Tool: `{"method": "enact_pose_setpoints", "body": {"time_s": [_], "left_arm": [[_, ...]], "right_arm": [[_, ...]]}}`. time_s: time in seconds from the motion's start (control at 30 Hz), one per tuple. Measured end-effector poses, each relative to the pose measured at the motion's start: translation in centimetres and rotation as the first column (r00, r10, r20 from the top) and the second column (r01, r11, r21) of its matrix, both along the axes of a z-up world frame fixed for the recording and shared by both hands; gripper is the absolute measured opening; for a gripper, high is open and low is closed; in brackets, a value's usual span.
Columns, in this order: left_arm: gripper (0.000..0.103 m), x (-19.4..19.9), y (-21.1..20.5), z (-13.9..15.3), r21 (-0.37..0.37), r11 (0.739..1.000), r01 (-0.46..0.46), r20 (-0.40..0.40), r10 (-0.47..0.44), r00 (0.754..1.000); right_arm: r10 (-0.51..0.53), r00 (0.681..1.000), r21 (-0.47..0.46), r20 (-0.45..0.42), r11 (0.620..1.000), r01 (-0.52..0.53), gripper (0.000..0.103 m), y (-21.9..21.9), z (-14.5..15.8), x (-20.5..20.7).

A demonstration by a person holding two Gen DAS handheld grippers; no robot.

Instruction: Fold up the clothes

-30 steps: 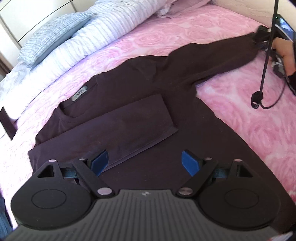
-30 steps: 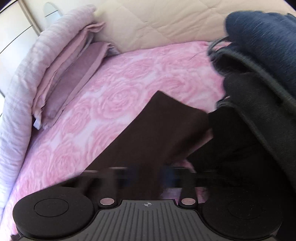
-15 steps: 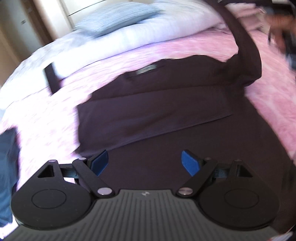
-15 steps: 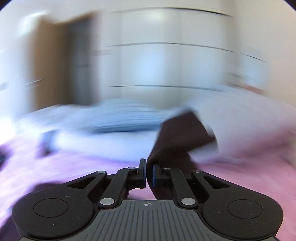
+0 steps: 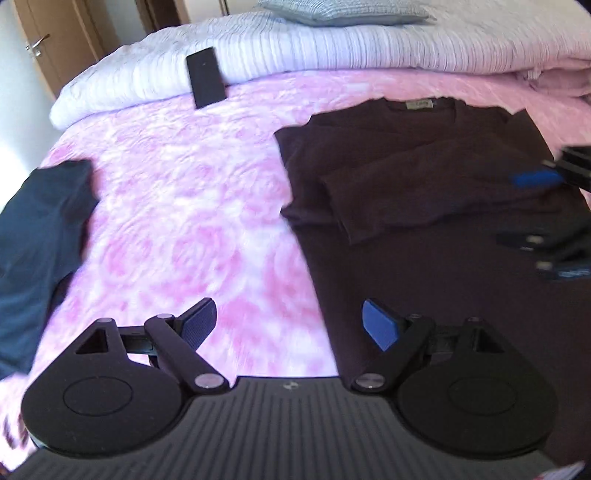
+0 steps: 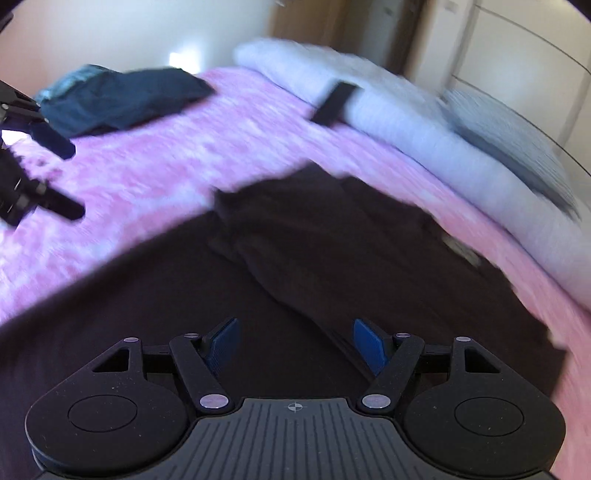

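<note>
The sweater (image 5: 424, 177) lies flat on the pink bedspread (image 5: 192, 206), collar toward the white duvet (image 5: 332, 48), both sleeves folded across its chest; its neck label (image 5: 419, 105) is too small to read. The left gripper (image 5: 288, 325) hangs with jaws wide and empty, over the sweater's edge and the bedspread. The right gripper (image 6: 295, 345) is over the sweater, jaws opening, nothing between them. A dark flat device (image 5: 205, 77) leans on the duvet. A navy garment (image 5: 33, 221) lies apart at the bed's edge. A pillow (image 5: 343, 9) sits behind the duvet.
</note>
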State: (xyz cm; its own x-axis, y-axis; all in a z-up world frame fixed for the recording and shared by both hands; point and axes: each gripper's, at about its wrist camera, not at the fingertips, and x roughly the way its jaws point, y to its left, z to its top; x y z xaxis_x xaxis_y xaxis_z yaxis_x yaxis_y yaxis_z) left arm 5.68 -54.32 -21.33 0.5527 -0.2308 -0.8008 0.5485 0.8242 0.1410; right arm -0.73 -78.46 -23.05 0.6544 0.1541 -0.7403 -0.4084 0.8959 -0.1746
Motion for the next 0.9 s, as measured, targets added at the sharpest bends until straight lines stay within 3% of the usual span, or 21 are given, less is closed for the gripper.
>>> {"method": "enact_pose_setpoints", "body": {"time_s": [0.13,0.27,0.4,0.5,0.57,0.6,0.63,0.67,0.8,0.9], "left_arm": [[0.084,3.3,-3.5,-1.6,-0.047,0.996,0.069,0.024,-0.068,0.997],[0.077,7.3,-6.9,-4.0,-0.105,0.991,0.083,-0.042,-0.088,0.995],[0.050,10.0,-7.9,-6.5,-0.143,0.990,0.019,-0.153,-0.041,0.987],[0.045,10.9,-8.2,-7.4,-0.152,0.988,-0.018,-0.203,-0.013,0.979],[0.036,11.1,-8.2,-7.7,-0.151,0.988,-0.031,-0.228,-0.005,0.974],[0.027,11.0,-8.2,-7.7,-0.147,0.989,-0.030,-0.230,-0.005,0.973],[0.008,10.9,-8.4,-7.6,-0.140,0.990,-0.018,-0.222,-0.014,0.975],[0.004,10.7,-8.5,-7.3,-0.141,0.990,-0.006,-0.216,-0.025,0.976],[0.004,9.4,-8.0,-5.1,-0.178,0.984,-0.005,-0.101,-0.013,0.995],[0.004,9.6,-7.6,-5.7,-0.172,0.985,-0.027,-0.136,0.003,0.991]], "right_arm": [[-0.186,0.982,-0.059,-0.032,0.981,0.184,0.071,-6.3,-0.3,0.6],[-0.407,0.912,-0.040,-0.050,0.913,0.406,0.071,-13.8,0.1,2.2],[-0.533,0.844,-0.055,-0.051,0.846,0.531,0.071,-19.0,0.1,3.2],[-0.486,0.872,-0.110,-0.059,0.871,0.478,0.071,-20.2,-0.5,3.5],[-0.426,0.901,-0.170,-0.078,0.897,0.409,0.071,-20.2,-1.3,3.4],[-0.398,0.913,-0.199,-0.092,0.905,0.375,0.071,-20.1,-1.8,3.3],[-0.383,0.918,-0.211,-0.098,0.910,0.357,0.071,-20.2,-2.1,3.2],[-0.375,0.922,-0.217,-0.099,0.912,0.348,0.071,-20.3,-2.1,3.0],[-0.370,0.922,-0.237,-0.110,0.911,0.338,0.071,-20.7,-2.6,2.5],[-0.409,0.903,-0.250,-0.130,0.895,0.369,0.071,-21.3,-3.4,2.8]]}}
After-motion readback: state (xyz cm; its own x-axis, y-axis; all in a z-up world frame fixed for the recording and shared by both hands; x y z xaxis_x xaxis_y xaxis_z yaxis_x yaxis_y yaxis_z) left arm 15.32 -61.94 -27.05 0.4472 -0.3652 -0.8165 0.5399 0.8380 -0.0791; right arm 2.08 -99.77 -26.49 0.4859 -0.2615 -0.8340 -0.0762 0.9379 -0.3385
